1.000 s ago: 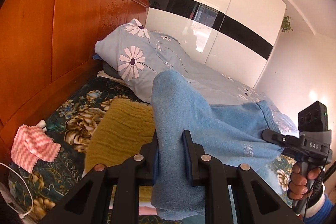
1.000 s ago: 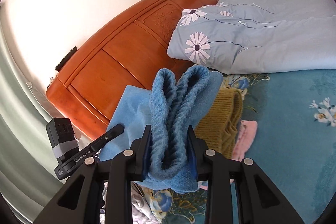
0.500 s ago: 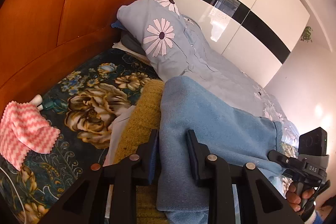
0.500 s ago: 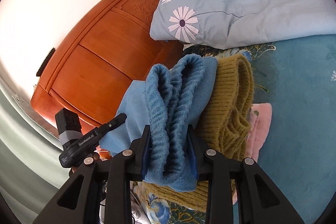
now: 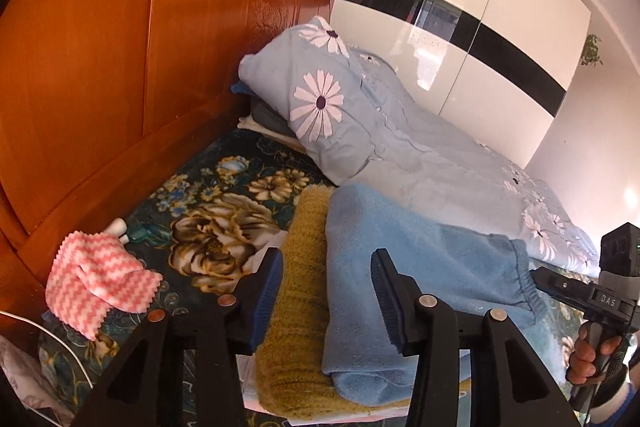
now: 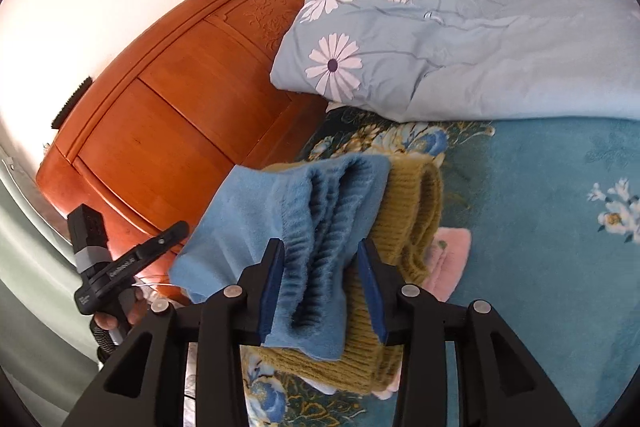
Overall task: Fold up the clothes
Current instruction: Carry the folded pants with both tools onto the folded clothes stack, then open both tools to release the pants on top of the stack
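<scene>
A folded light blue fleece garment (image 5: 420, 267) lies on top of a folded mustard knit sweater (image 5: 304, 307) on the bed. My left gripper (image 5: 326, 291) is open, its fingers standing wide on either side of the fleece's near corner without pinching it. In the right wrist view the ribbed cuff end of the blue garment (image 6: 320, 227) rests between the pads of my right gripper (image 6: 322, 267), which is open, with a sliver of the mustard sweater (image 6: 408, 211) showing beside the right pad. A pink garment (image 6: 448, 259) lies under the sweater.
An orange wooden headboard (image 5: 120, 67) bounds the bed on the left. A pale blue flowered duvet (image 5: 360, 115) is heaped behind the stack. A pink-and-white zigzag cloth (image 5: 92, 279) and a white cable (image 5: 52, 339) lie near the headboard. A teal floral bedspread (image 6: 540, 227) stretches to the right.
The blue garment, held up in both grippers a second ago, came down onto the mustard sweater. My left gripper opened wide and let go; my right gripper's pads eased apart.
</scene>
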Available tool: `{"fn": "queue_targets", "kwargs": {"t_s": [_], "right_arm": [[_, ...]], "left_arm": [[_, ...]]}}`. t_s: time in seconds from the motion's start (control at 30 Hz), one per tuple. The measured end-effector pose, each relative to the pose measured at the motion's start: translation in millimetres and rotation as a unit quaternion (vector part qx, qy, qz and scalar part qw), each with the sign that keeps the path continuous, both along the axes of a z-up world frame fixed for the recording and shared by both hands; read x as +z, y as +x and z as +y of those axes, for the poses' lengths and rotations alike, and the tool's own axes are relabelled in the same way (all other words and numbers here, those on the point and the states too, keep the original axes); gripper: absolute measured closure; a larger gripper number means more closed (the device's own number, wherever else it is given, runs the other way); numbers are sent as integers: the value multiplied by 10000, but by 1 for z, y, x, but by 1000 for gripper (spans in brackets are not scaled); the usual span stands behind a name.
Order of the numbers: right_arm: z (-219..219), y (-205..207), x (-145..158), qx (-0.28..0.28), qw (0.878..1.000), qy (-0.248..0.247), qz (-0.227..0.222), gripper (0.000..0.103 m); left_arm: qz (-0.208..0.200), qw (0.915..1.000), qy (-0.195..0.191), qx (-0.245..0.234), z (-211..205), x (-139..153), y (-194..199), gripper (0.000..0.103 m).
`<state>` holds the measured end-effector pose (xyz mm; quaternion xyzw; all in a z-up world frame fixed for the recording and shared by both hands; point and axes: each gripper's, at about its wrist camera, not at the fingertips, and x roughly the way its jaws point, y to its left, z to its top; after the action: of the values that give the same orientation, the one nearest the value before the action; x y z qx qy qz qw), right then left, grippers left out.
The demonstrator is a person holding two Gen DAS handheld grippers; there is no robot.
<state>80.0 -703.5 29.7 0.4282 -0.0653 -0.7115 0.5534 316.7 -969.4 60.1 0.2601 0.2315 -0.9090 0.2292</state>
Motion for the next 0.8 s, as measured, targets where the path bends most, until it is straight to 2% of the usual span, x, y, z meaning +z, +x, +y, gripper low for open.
{"fn": "queue_targets", "kwargs": {"t_s": [0.07, 0.17, 0.27, 0.4, 0.53, 0.7, 0.8], "right_arm": [[-1, 2, 16, 25, 9990, 32, 453, 64], [-18, 18, 39, 334, 9930, 286, 1100, 64], [-40, 44, 48, 826, 9849, 417, 1465, 64], [-64, 67, 39, 1131, 9676, 825, 2100, 64], [-64, 63, 30, 1012, 9678, 889, 2127, 64], [-56, 60, 31, 978, 9722, 787, 1975, 64], [-52, 59, 32, 957, 9747, 726, 1884, 64]], "left_arm": [[74, 9997, -124, -177, 10, 11, -5, 47], [-93, 9983, -321, -468, 27, 16, -28, 46], [-339, 9968, -501, -532, 39, 10, -48, 46], [-633, 9952, -453, -590, 41, -16, -55, 46], [-802, 9944, -419, -547, 37, -39, -53, 46], [-556, 9962, -317, -588, 40, -34, -46, 46], [-549, 9963, -502, -419, 49, -22, -41, 46]]}}
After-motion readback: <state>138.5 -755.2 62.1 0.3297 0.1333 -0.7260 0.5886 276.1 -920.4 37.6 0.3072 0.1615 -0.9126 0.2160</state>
